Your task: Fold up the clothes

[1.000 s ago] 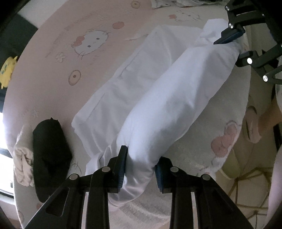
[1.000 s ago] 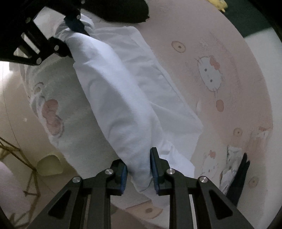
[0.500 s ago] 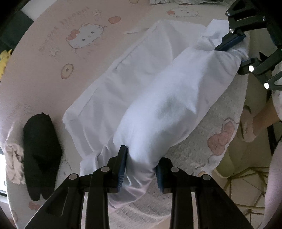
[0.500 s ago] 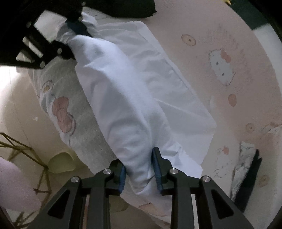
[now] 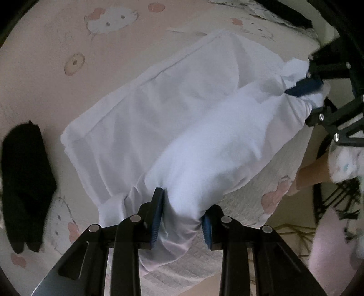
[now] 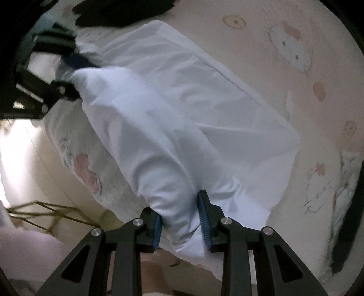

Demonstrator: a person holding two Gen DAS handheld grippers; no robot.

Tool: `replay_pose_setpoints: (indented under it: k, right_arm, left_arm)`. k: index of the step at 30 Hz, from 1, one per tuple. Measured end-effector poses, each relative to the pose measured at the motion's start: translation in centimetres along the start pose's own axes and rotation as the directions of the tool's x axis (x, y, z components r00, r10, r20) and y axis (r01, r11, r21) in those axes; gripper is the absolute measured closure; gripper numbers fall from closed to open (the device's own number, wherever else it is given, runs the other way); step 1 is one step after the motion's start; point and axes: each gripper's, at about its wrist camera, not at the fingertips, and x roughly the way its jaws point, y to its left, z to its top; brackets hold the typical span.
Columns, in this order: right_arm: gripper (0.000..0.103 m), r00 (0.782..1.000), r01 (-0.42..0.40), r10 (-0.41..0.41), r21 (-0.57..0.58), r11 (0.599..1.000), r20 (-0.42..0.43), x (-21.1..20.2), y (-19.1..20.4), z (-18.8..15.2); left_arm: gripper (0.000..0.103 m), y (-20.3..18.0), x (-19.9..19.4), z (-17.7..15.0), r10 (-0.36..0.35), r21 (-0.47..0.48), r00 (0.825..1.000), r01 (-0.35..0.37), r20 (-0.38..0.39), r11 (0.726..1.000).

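A white garment lies on the pink cartoon-cat bed cover, its near edge raised into a long roll above the flat half. In the left wrist view my left gripper is shut on one end of that raised edge, with cloth bunched between the blue pads. My right gripper pinches the other end at the upper right. The right wrist view shows the same from the other side: the right gripper is shut on the white garment, and the left gripper grips the far end.
A black garment lies folded at the left of the bed and shows as the black garment at the top of the right view. The bed's edge runs beside a person's leg and the floor.
Both grippers have carried the raised edge of the white garment further over its flat half, away from the bed's edge. Both wrists have turned. The grips still hold.
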Motion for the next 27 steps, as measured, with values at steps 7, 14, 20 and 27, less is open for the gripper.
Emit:
replay_pose_setpoints:
  k: [7,14,20,27]
  right_arm:
    - [0.074,0.983,-0.164,0.176,0.190,0.968,-0.047,0.3,-3.9,1.9]
    - [0.075,0.964,-0.239,0.265,0.369,0.898,-0.022,0.1,-7.8,3.7]
    - [0.075,0.971,-0.215,0.238,0.409,0.887,-0.007,0.1,-8.5,4.7]
    - [0.075,0.989,-0.126,0.148,0.379,0.917,-0.028,0.7,-7.8,6.1]
  left_arm:
    - [0.075,3.9,0.1,1.9,-0.156,-0.148,0.987,0.148,-0.039,0.978]
    - [0.074,6.4,-0.1,2.9,-0.206,-0.211,0.978,0.198,-0.018,0.957]
    - [0.073,7.1,-0.2,4.0,-0.173,-0.207,0.985,0.167,-0.012,0.964]
    - [0.073,6.2,-0.8,3.6,-0.119,-0.205,0.993,0.117,0.001,0.972]
